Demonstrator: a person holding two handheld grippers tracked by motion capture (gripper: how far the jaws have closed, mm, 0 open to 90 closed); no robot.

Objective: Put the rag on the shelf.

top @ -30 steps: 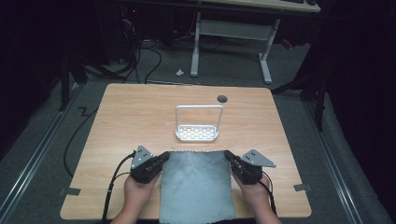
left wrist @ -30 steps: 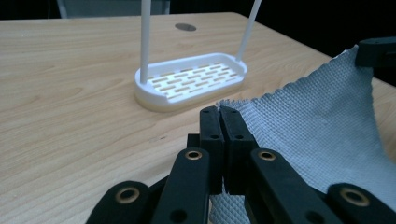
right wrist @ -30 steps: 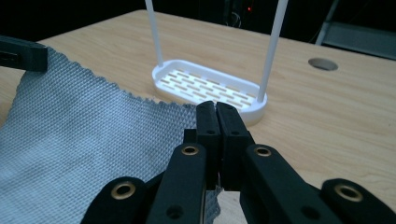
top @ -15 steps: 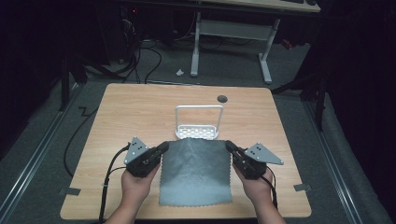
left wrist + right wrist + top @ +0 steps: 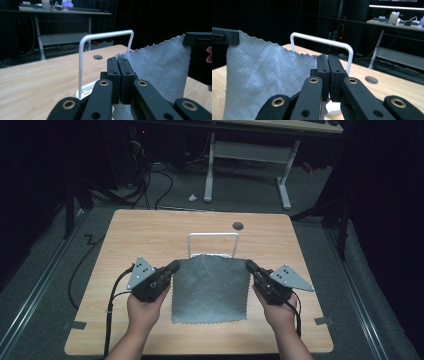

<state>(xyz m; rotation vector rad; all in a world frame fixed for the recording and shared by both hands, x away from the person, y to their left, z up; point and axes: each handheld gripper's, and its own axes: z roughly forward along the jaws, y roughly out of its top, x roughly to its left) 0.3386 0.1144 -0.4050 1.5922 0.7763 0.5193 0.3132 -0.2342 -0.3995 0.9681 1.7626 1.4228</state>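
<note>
From the high view I have the left gripper (image 5: 172, 268) and the right gripper (image 5: 249, 266) each pinching one far corner of the grey cloth (image 5: 210, 290); the cloth hangs spread between them above the near half of the table (image 5: 125, 240), its scalloped lower edge toward me; its upper edge crosses in front of the white rack (image 5: 213, 238), whose base I mostly cannot see behind the fabric; a dark round hole (image 5: 238, 225) sits in the table beyond the rack.

In the left gripper view my fingers (image 5: 113, 67) stand pressed together with the cloth (image 5: 160, 67) corner caught between them; the fabric stretches off to the right to the right gripper (image 5: 198, 39), which clamps its other corner; the rack's (image 5: 82, 62) white bar rises just behind.

In the right gripper view my fingers (image 5: 335, 70) are likewise closed tight on the cloth (image 5: 262, 75); the weave runs left to the left gripper (image 5: 224, 35); the rack (image 5: 322, 41) arches behind, and its base seems to be the pale patch below the fingers, though that is unclear.
</note>
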